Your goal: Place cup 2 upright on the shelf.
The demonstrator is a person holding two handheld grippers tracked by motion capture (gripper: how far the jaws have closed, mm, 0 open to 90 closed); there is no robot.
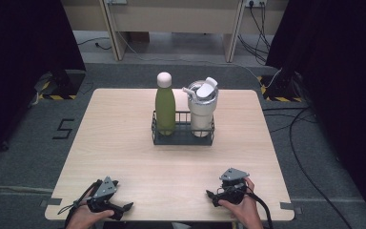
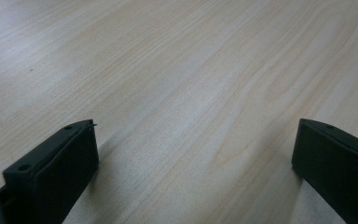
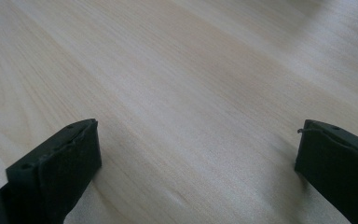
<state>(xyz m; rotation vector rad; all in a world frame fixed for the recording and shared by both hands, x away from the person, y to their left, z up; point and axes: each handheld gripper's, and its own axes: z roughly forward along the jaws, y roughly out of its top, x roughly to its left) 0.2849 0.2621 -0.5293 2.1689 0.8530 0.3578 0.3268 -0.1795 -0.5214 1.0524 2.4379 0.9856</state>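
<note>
At the near edge of the table [image 1: 124, 143], you are resting both grippers on the wood: the left gripper [image 1: 119, 195] at your left, the right gripper [image 1: 219, 194] at your right, each with its jaws spread wide and nothing between them, as the left gripper view [image 2: 191, 154] and the right gripper view [image 3: 196, 154] are showing over bare grain. The things nearest your reach are standing well apart from both hands, in the black wire basket [image 1: 183, 137] at the middle of the table: the green bottle [image 1: 165, 107] with its pale cap upright in the left half, the white tumbler [image 1: 201, 110] with lid and straw upright just beside it in the right half. Judging from this layout, you are preparing an approach. For a clean pickup, you are best keeping the jaws wide while advancing, coming in level above the basket rim, and centring on one vessel's body so that the neighbour is not being nudged; the bottle's smooth, rounded wall is likely calling for a firm, square grip.
</note>
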